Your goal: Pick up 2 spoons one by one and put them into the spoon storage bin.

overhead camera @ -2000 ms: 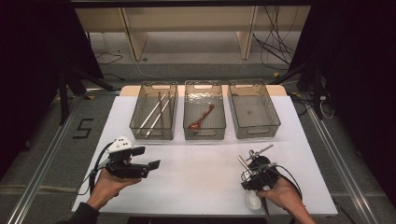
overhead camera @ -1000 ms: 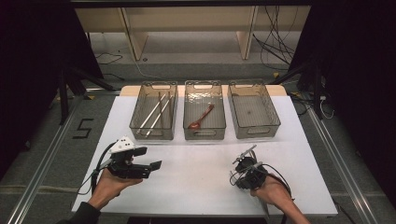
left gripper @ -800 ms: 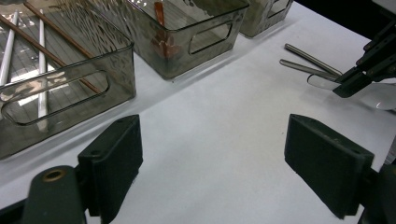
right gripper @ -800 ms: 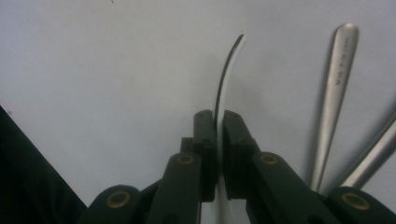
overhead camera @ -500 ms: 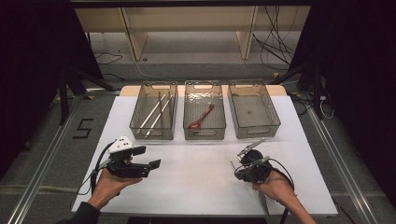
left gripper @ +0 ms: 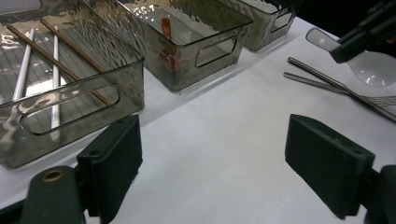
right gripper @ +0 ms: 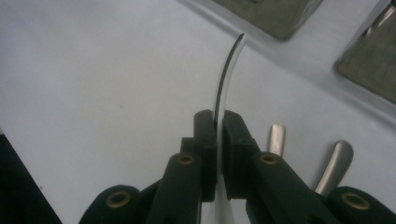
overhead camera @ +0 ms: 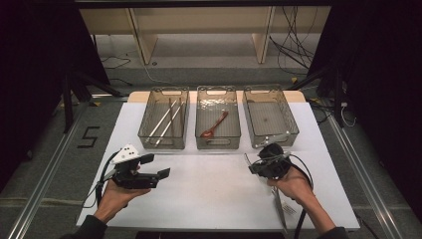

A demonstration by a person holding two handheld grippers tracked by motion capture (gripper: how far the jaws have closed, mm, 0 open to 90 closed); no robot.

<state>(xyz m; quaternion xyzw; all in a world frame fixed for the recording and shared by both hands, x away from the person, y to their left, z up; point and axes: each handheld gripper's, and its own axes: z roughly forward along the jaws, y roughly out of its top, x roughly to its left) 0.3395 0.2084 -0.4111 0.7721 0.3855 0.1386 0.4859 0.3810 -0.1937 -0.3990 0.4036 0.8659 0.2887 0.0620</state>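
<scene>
Spoon (right gripper: pixel 227 70) is pinched edge-on in my right gripper (right gripper: pixel 217 122), lifted off the bench (overhead camera: pixel 209 194) near the empty right bin (overhead camera: pixel 270 117), probably headed there, while my left gripper (left gripper: pixel 212 172) waits wide open, holding nothing.

A white table (overhead camera: pixel 209 199) stands on a grey floor (overhead camera: pixel 50 149) marked with a black "5" (overhead camera: pixel 89 137), metal rails (overhead camera: pixel 45 184) running along both sides. Beyond the table, wooden shelf legs (overhead camera: pixel 144 40) rise beside tangled black cables (overhead camera: pixel 293 45); dark curtains (overhead camera: pixel 30 74) close the room at left and right
</scene>
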